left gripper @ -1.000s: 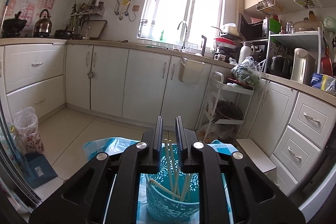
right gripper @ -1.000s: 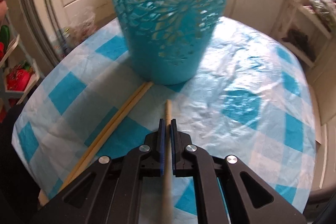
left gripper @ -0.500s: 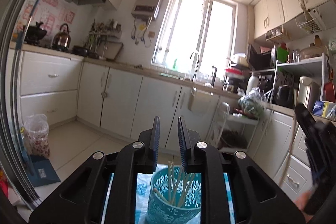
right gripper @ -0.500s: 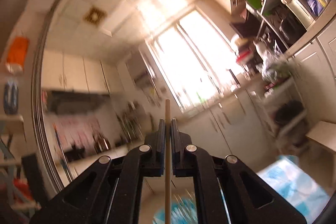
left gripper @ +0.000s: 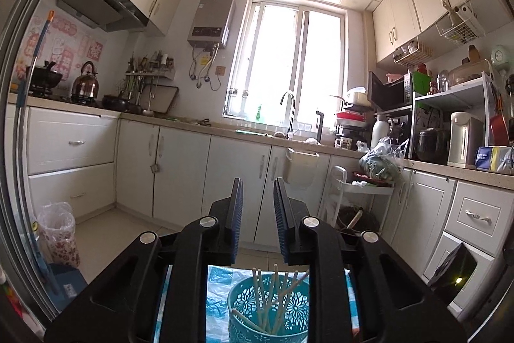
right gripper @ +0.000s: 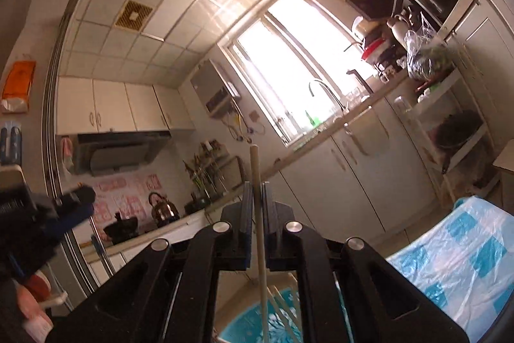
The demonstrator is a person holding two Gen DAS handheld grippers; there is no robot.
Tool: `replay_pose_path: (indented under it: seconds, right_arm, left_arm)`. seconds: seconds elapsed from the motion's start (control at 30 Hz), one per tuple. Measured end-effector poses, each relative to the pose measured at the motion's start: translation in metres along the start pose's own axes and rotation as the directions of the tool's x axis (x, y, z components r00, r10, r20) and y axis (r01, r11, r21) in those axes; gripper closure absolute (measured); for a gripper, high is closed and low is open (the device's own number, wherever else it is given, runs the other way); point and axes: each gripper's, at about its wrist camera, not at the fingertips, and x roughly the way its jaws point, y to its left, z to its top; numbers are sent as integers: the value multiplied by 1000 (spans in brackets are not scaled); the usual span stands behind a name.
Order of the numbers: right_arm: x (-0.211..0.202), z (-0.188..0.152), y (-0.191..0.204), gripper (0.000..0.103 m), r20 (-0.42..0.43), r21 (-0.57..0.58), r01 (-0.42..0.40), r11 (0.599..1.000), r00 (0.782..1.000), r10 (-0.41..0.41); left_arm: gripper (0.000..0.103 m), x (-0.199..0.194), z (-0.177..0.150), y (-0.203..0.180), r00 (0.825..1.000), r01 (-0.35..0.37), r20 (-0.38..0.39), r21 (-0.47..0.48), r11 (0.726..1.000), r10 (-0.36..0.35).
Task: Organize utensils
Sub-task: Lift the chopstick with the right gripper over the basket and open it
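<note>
The left gripper [left gripper: 258, 204] is a little open with nothing between its jaws, above the teal cup [left gripper: 268, 314] that holds several chopsticks [left gripper: 261, 298] on the checked tablecloth [right gripper: 462, 259]. The right gripper [right gripper: 256, 198] is closed on one chopstick [right gripper: 258, 214], which hangs over that cup.

Chopsticks [left gripper: 268, 301] in holder [left gripper: 253, 327] (on tbl)
</note>
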Motion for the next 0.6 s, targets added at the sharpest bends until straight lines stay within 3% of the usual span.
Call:
replay_pose_path:
  seconds: [0.33,0.6]
  right_arm:
    - [-13,-28,-2,96,-138,-160,59,985,987,-82]
    - [-21,-35,0,89,-182,-191,74,979,977,-110]
  left_arm:
    - [84,3,-13,7,998,-5,-57,-23,1000,4]
    - [80,-5,-18,4,997,0,-80,-17,1000,-2]
